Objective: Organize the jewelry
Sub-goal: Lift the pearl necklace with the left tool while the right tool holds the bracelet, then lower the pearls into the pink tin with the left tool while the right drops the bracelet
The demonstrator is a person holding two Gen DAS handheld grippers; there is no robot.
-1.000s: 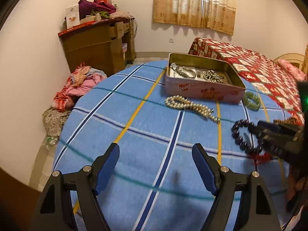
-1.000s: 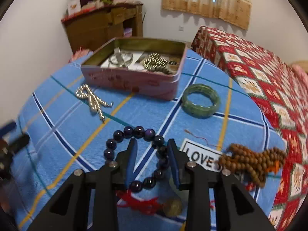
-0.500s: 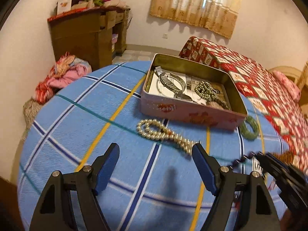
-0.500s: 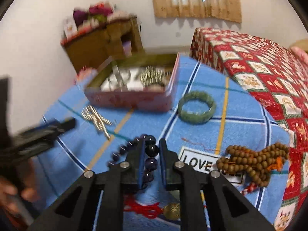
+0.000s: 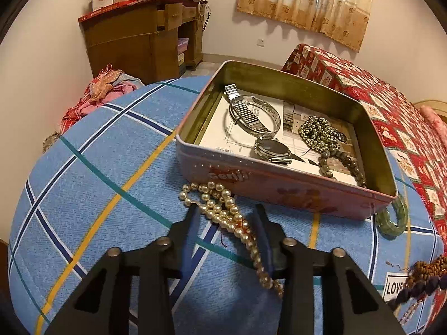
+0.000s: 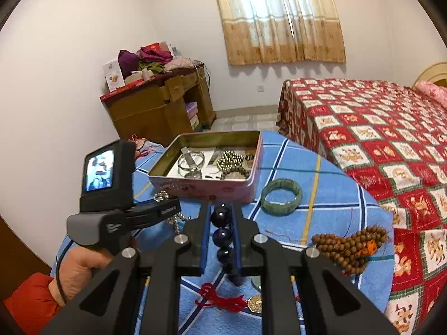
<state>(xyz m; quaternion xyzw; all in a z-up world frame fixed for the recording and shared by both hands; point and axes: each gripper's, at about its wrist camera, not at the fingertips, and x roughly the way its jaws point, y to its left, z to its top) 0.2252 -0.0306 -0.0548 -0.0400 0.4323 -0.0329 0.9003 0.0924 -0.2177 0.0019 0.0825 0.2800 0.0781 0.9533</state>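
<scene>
Right wrist view: right gripper (image 6: pixel 220 217) pinches the glossy dark purple bead bracelet (image 6: pixel 221 234); at nine o'clock, left gripper (image 5: pixel 225 215) jaws closing around the cream pearl necklace (image 5: pixel 223 209)

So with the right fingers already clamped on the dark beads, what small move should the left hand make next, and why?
Probably finish closing the left gripper on the pearl necklace. Its fingers are closing with the strand lying between them on the blue cloth, not yet clearly pinched. The right gripper already grips the dark bead bracelet, and the open tin sits just beyond the pearls.
</scene>
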